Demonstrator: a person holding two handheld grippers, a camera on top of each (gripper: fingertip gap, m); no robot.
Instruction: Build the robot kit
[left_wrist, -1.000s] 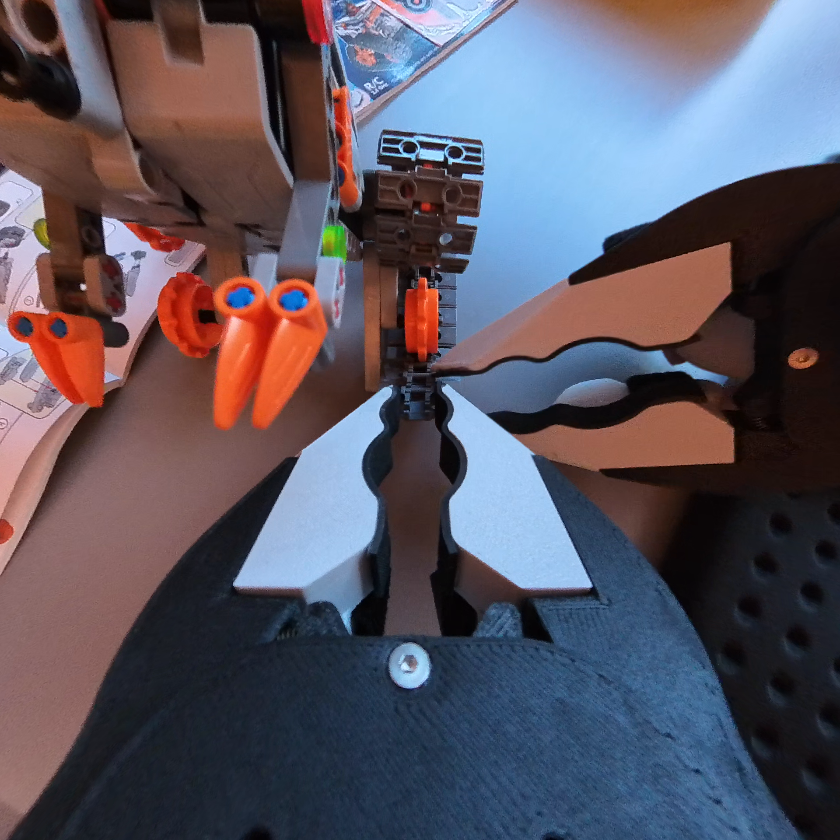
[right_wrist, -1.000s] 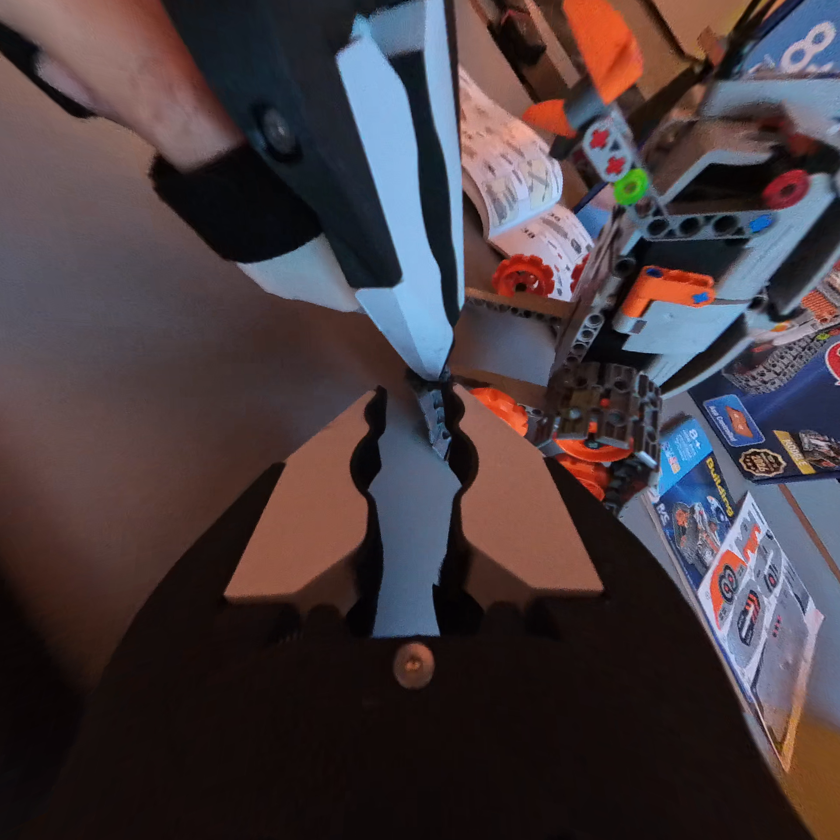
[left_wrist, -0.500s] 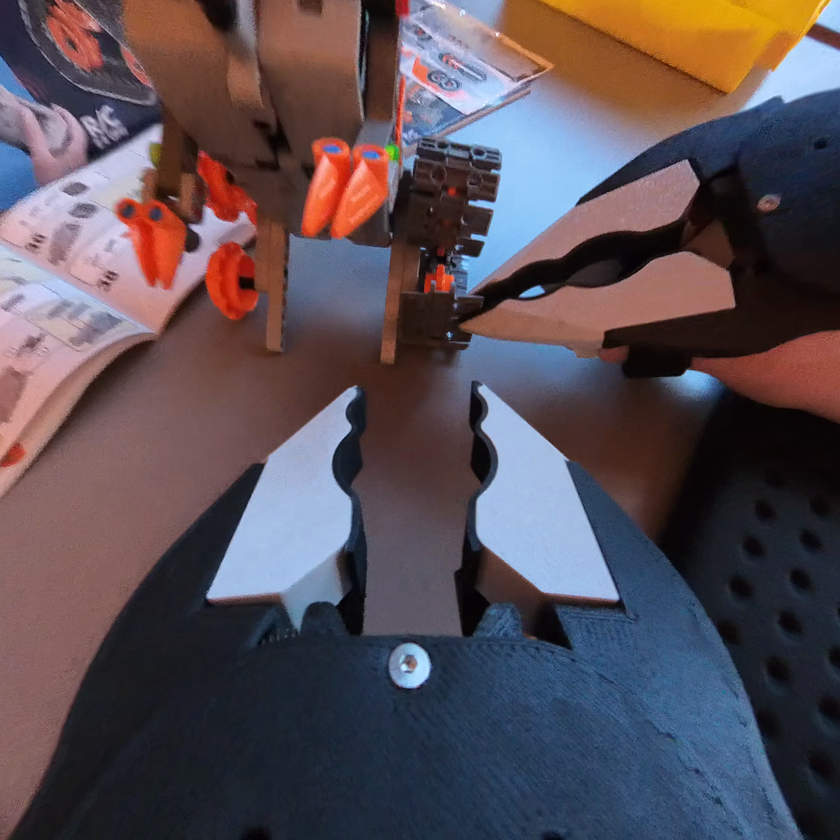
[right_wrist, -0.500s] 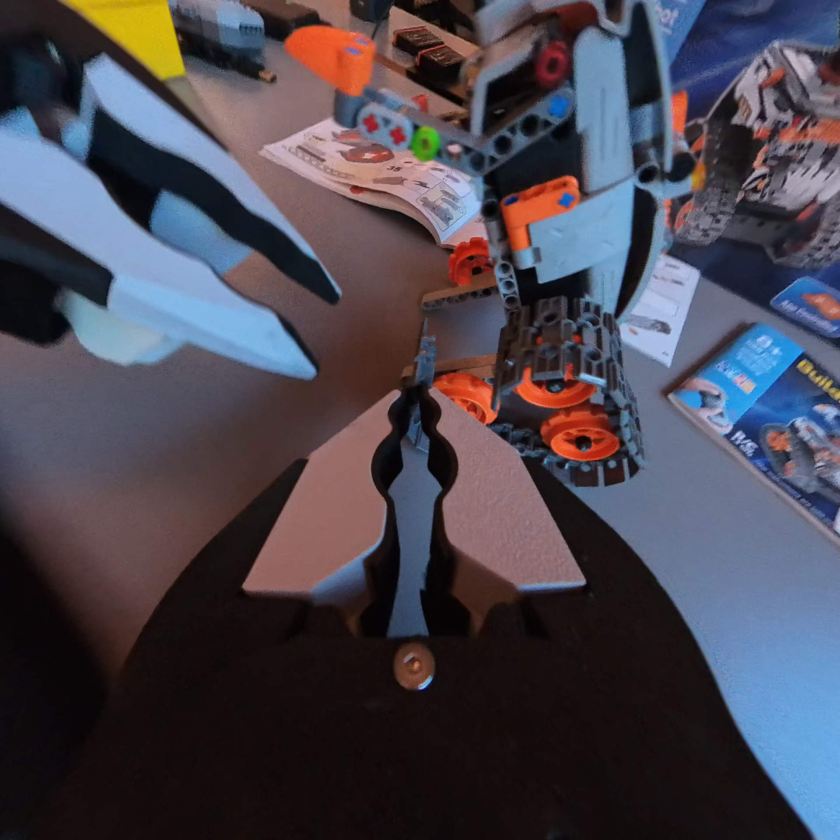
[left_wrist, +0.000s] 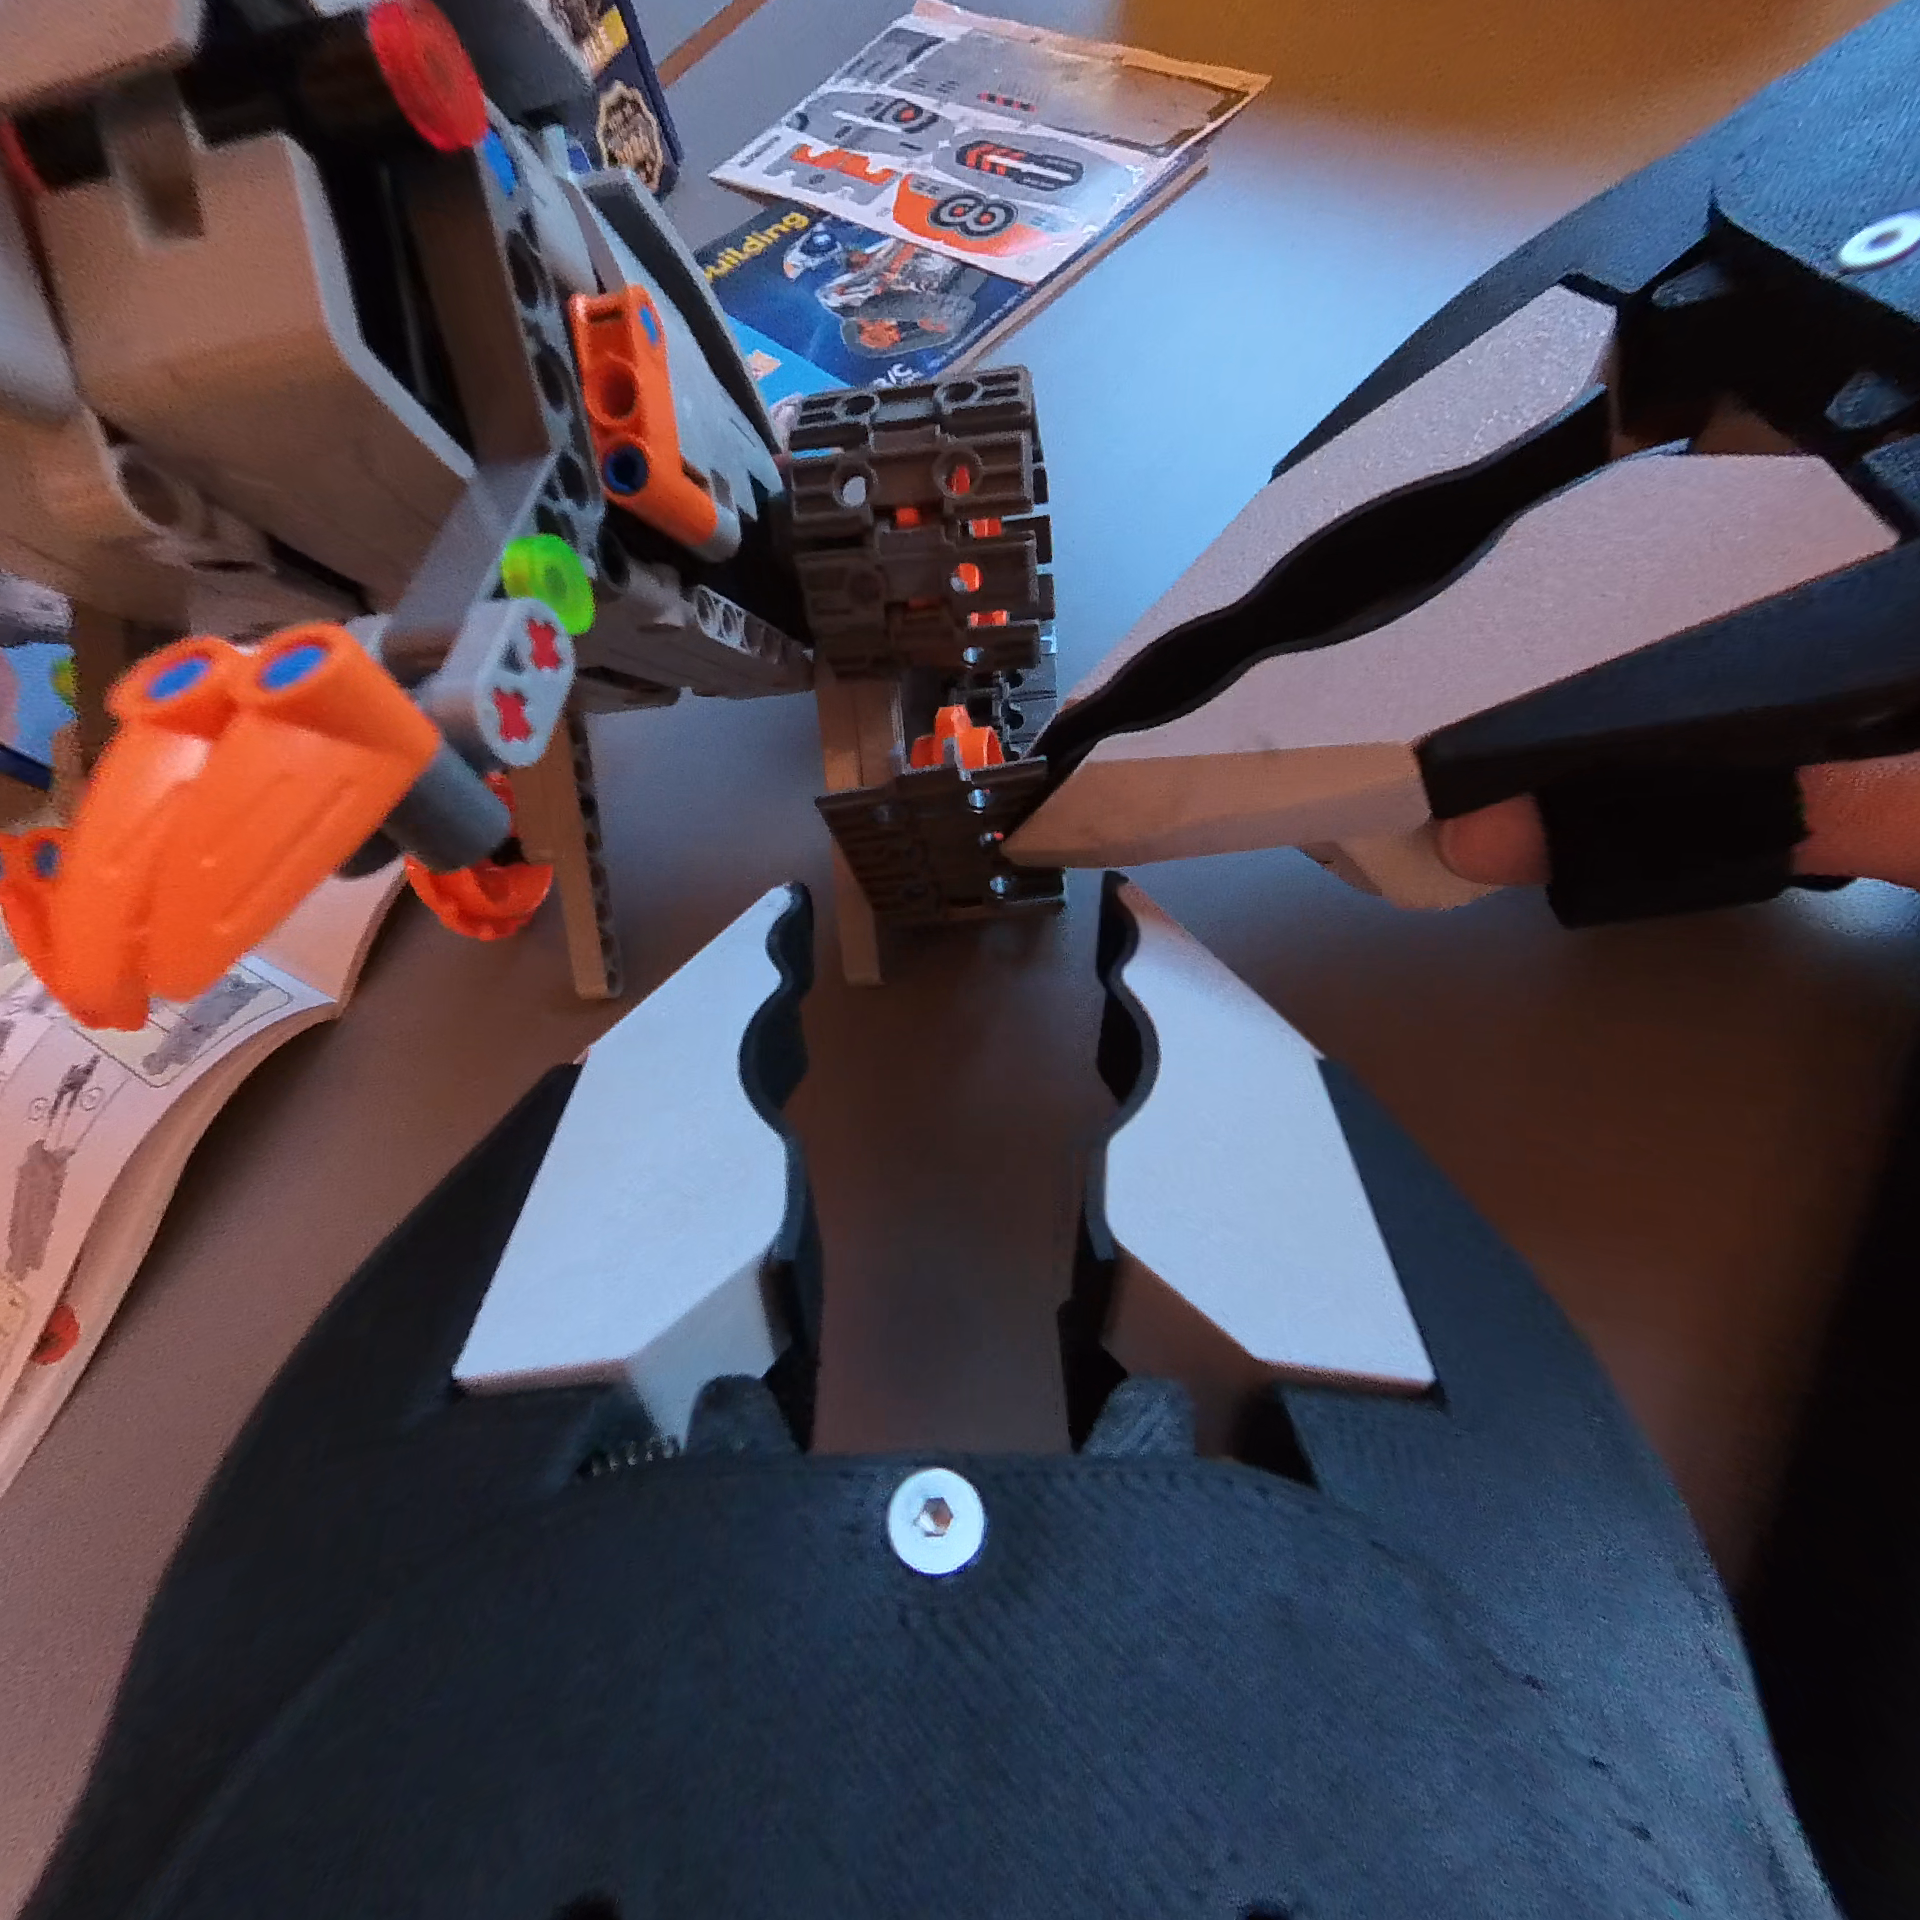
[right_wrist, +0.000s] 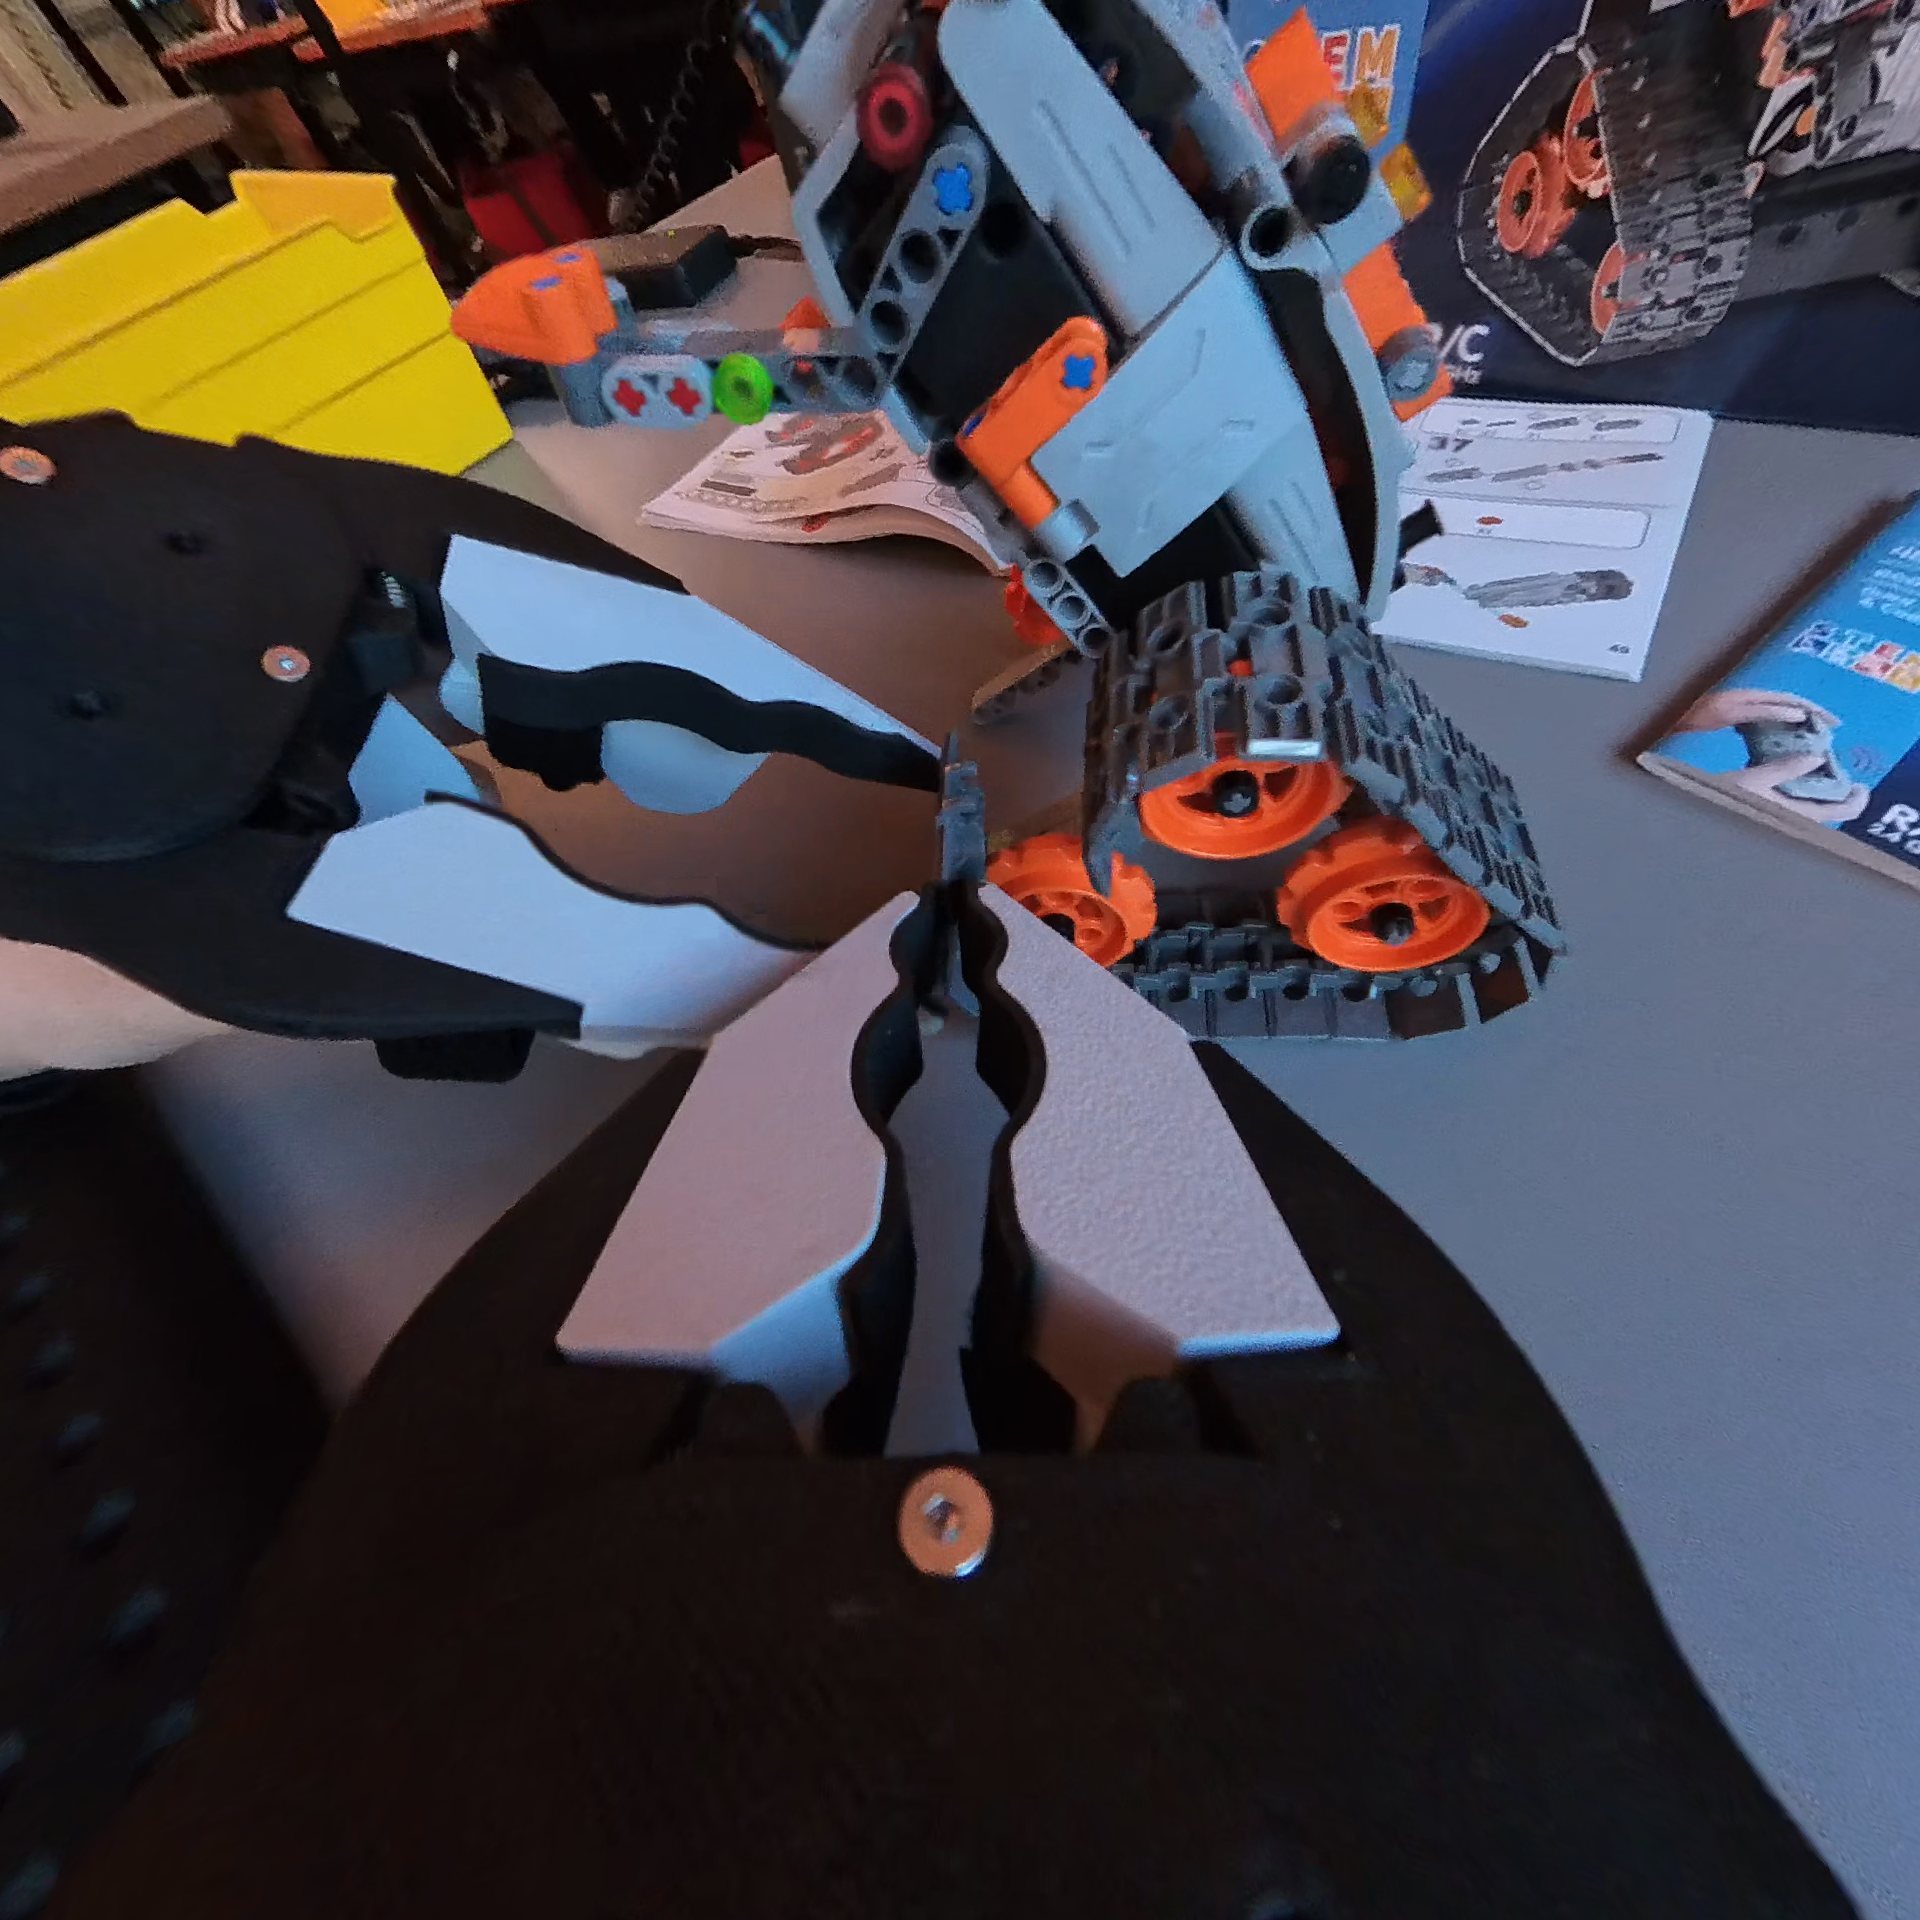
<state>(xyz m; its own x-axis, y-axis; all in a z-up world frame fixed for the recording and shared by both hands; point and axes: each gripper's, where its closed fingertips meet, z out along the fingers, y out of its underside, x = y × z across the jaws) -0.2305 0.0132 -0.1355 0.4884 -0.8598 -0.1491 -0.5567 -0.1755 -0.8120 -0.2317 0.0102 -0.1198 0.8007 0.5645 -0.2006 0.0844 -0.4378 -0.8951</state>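
The right gripper (right_wrist: 951, 925) pinches a loose end of grey track (right_wrist: 958, 821) at its tips; the tracked toy robot (right_wrist: 1195, 499) stands just beyond. The left gripper (left_wrist: 948, 914) gapes wide, empty, just short of that track.

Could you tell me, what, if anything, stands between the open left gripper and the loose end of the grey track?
Nothing visible does: only bare table lies between the left gripper and the track end, which the right gripper pinches from the side.

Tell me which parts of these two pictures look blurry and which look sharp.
Left wrist view: the orange claw and grey model body smear with blur; the track and left gripper are sharper. Right wrist view: the yellow bin and model top look soft; the right gripper is crisp.
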